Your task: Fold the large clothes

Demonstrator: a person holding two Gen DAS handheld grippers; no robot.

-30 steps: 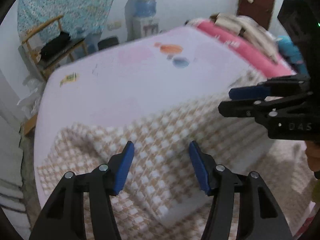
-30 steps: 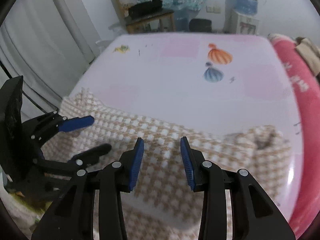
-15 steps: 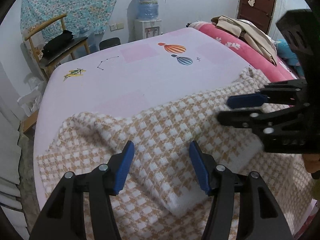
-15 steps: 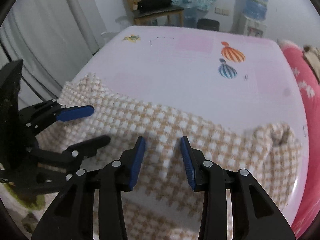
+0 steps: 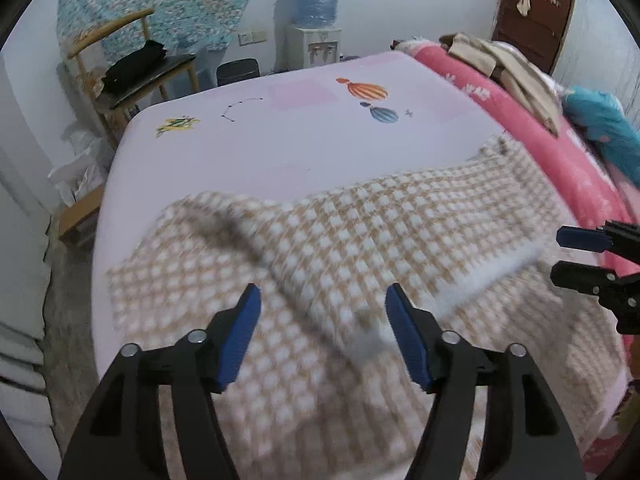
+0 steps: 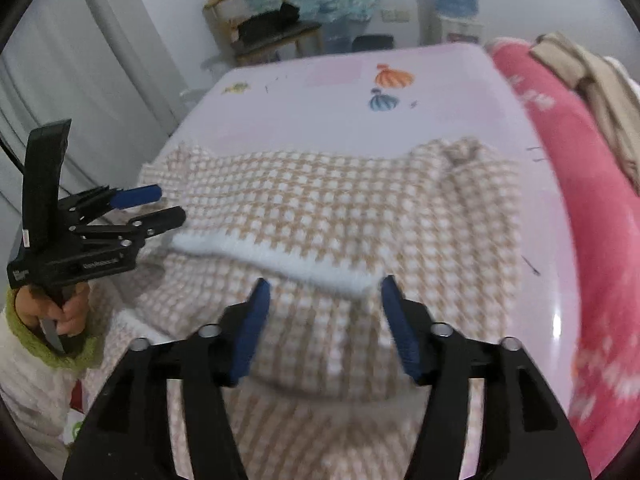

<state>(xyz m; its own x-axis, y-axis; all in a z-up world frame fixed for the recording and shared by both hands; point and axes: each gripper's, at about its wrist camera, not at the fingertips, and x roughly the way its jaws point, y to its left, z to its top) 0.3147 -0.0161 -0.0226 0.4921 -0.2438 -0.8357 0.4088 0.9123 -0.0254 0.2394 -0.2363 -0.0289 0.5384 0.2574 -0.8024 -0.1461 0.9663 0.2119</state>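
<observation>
Opening was what both sets of jaws had just been doing: your left gripper (image 5: 322,322) stood spread with nothing pinched, the blue pads clear of the cloth, and your right gripper (image 6: 322,316) stood likewise, its pads apart above the white hem (image 6: 272,258) without touching it. Neither held anything.

Beneath them lay the checked sweater (image 5: 360,248), tan and white, spread across the near half of the pink bed sheet (image 5: 280,140), with its lower part doubled up so the white ribbed edge ran across the middle. One fold looked just laid and let go; that is my reading of the step. Next you would likely need a fresh hold on a side edge or sleeve, both hands pinching together, to bring it over the body.

Your left hand (image 6: 64,312) showed at its grip handle in the right view. Hard to make out: the near edge of the sweater ran under the fingers and off frame, motion blur smeared the weave, and I could not tell where the sleeves lay.
</observation>
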